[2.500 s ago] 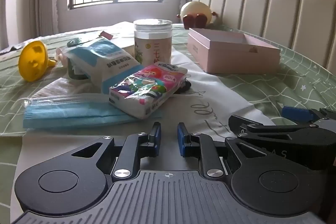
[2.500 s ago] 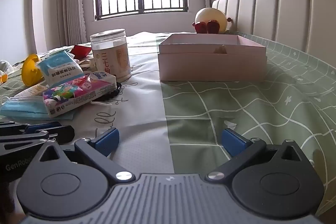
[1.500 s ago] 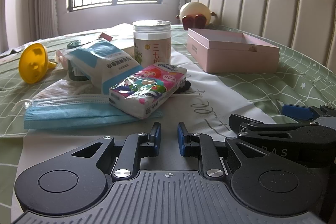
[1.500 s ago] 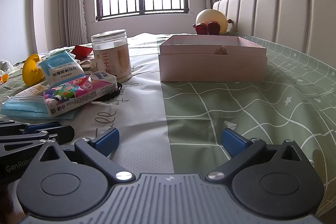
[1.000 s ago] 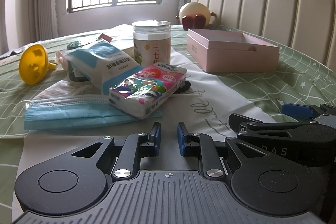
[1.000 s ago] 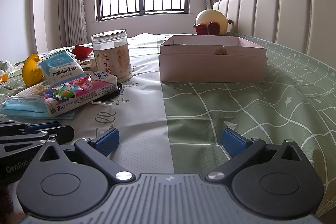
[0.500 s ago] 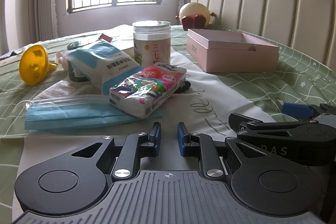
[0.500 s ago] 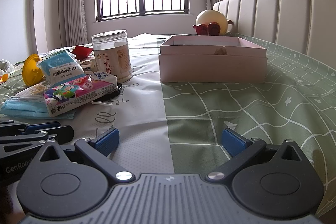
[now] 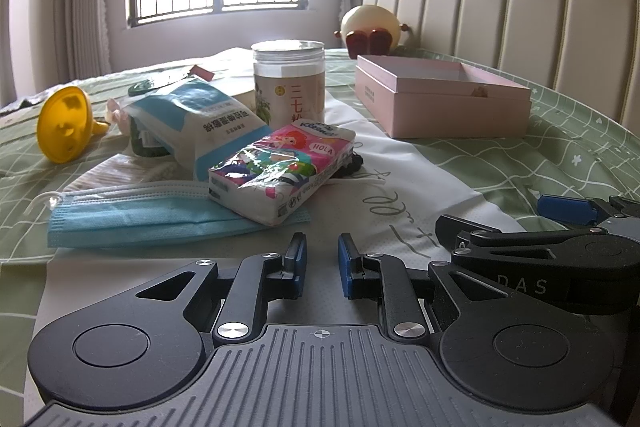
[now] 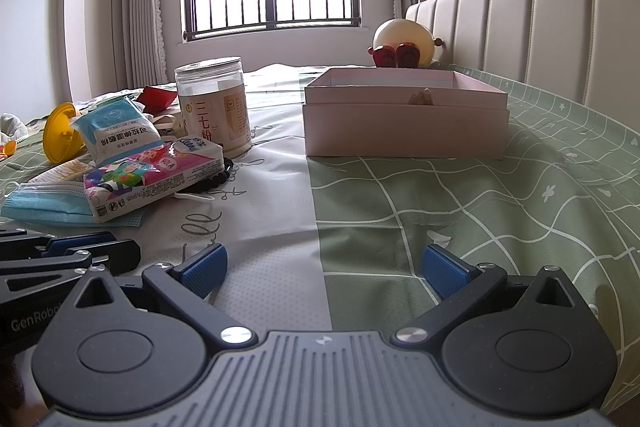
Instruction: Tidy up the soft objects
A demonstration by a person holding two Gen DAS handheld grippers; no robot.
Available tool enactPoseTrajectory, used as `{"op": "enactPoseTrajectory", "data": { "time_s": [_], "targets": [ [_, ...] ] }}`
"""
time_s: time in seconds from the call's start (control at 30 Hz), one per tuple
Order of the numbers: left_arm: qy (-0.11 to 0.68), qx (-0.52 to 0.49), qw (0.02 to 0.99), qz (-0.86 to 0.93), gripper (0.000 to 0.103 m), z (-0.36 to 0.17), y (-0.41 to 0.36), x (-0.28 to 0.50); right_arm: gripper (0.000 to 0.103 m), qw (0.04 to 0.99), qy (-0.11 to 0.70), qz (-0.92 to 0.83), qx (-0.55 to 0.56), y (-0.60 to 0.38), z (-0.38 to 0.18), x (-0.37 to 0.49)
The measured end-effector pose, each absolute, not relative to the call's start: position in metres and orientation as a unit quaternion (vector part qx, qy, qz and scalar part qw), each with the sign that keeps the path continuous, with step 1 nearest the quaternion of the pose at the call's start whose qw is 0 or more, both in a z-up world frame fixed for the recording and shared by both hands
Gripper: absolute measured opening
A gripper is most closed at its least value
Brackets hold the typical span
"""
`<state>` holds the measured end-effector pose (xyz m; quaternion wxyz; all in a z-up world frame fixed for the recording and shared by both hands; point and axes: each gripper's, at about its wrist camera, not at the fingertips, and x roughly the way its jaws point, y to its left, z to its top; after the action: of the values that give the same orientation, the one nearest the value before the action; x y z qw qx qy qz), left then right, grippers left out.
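A colourful tissue pack [image 9: 282,171] lies on a blue face mask [image 9: 132,213], with a blue-and-white soft packet [image 9: 196,121] behind it. All three show in the right wrist view: tissue pack [image 10: 152,179], mask [image 10: 44,201], packet [image 10: 114,131]. An open pink box [image 9: 440,99] [image 10: 404,119] stands to the right. My left gripper [image 9: 322,263] is nearly shut and empty, just short of the tissue pack. My right gripper [image 10: 322,267] is wide open and empty, resting low in front of the box.
A clear jar [image 9: 288,83] stands behind the tissue pack. A yellow funnel [image 9: 66,123] lies at the far left. A round cream toy [image 10: 404,41] sits behind the box. A padded headboard [image 9: 520,23] runs along the right. The green checked cloth [image 10: 480,195] covers the table.
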<state>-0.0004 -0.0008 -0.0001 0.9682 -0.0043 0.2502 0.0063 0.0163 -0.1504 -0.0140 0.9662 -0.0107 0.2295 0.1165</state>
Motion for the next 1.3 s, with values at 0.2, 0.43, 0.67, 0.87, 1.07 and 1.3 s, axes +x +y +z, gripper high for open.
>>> {"op": "enactPoseTrajectory", "data": {
  "time_s": [0.2,0.43,0.67,0.87,1.07,1.3],
  "targets": [
    [0.25,-0.004,0.968,0.006,0.019,0.0,-0.001,0.0,0.103,0.966,0.229,0.117,-0.011,-0.15,-0.014,0.016],
    [0.25,-0.003,0.968,0.006,0.019,0.0,-0.001,0.0,0.103,0.966,0.229,0.116,-0.011,-0.15,-0.014,0.016],
    [0.25,-0.003,0.968,0.006,0.019,0.0,-0.001,-0.001,0.103,0.966,0.229,0.116,-0.01,-0.15,-0.016,0.018],
    [0.249,-0.01,0.968,0.005,0.019,0.003,-0.001,-0.004,0.103,0.964,0.241,0.115,-0.011,-0.149,-0.013,0.02],
    [0.282,-0.024,0.959,-0.031,0.019,0.019,0.018,-0.001,0.103,0.931,0.335,0.139,-0.038,-0.144,0.005,0.049],
    [0.291,-0.07,0.953,-0.04,0.02,0.06,0.081,0.009,0.103,0.876,0.448,0.17,-0.062,-0.14,0.018,0.085]
  ]
}}
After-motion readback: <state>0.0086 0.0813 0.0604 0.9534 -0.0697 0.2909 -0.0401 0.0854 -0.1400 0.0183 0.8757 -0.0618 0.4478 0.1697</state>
